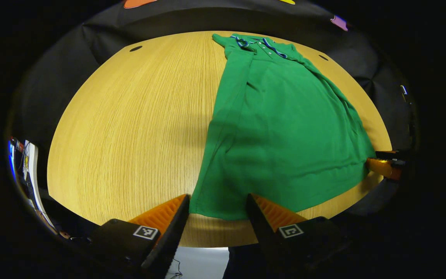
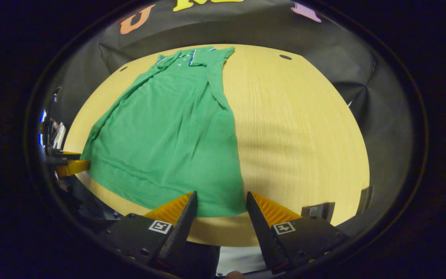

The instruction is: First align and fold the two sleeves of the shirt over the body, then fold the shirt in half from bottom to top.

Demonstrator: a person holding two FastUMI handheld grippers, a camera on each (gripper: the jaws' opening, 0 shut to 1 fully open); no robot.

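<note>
A green polo shirt [image 1: 285, 128] lies flat on the wooden table [image 1: 130, 128], collar at the far end and hem toward me. Both sleeves lie folded in over the body. My left gripper [image 1: 218, 198] is open at the near table edge, and the hem's left corner sits between its fingers. In the right gripper view the shirt [image 2: 168, 128] runs away to the upper left. My right gripper [image 2: 221, 194] is open too, with the hem's right corner between its fingers. Each gripper appears in the other's view: the right gripper [image 1: 381, 167] and the left gripper [image 2: 72, 166], both at the hem.
The table [image 2: 296, 128] has small dark holes near its far corners [image 1: 135, 48] [image 2: 285, 57]. Black cloth walls the booth behind it. Bare wood stretches to either side of the shirt. A dark bracket [image 2: 318, 211] sits at the near table edge.
</note>
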